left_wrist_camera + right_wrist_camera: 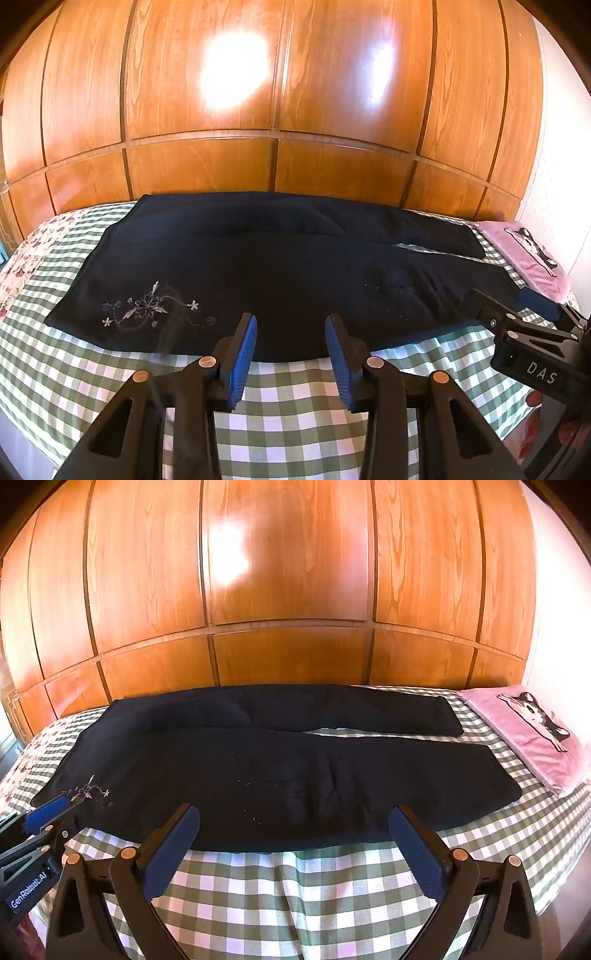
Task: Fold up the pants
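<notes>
**Pants lying flat, folding not yet begun**

A bed point(295, 886) in green check is filling the lower frame, with dark pants point(258, 768) lying unfolded across its middle, legs reaching right. The right gripper point(295, 845) is hovering wide open, the left gripper point(291, 354) partly open; both are grasping nothing.

Left gripper point(290, 352): black angular plastic frame, triangular cut-outs, copper-coloured round pivot pins, ribbed blue pads point(242, 363); white "GenRobot.AI" lettering on side
Right gripper point(294, 853): same black frame, copper pins, dark blue pads point(417, 853); white "DAS" lettering on body
</notes>
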Available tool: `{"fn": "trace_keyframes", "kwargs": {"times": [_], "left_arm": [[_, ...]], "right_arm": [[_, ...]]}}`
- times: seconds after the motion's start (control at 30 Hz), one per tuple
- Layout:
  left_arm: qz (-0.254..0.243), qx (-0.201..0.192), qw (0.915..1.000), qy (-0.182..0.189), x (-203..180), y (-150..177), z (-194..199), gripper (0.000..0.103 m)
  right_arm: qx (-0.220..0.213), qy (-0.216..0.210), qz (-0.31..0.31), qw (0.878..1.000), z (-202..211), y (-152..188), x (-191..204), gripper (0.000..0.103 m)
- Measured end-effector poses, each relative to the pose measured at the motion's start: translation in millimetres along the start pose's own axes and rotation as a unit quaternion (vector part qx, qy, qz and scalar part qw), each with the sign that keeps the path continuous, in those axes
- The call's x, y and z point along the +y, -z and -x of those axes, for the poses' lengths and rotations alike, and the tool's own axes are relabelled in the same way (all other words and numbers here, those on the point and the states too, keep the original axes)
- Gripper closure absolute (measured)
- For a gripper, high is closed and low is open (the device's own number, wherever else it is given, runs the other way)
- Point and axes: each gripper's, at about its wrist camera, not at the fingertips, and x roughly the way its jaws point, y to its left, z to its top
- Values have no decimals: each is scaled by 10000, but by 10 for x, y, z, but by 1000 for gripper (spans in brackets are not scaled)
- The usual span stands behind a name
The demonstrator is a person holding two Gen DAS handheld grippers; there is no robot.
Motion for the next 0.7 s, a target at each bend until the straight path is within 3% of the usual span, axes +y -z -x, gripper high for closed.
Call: {"fn": "trace_keyframes", "kwargs": {"times": [0.7], "left_arm": [[34, 87, 9999, -44, 2, 18, -32, 64]], "right_arm": [[44, -3, 19, 10000, -35, -6, 7, 0]]}}
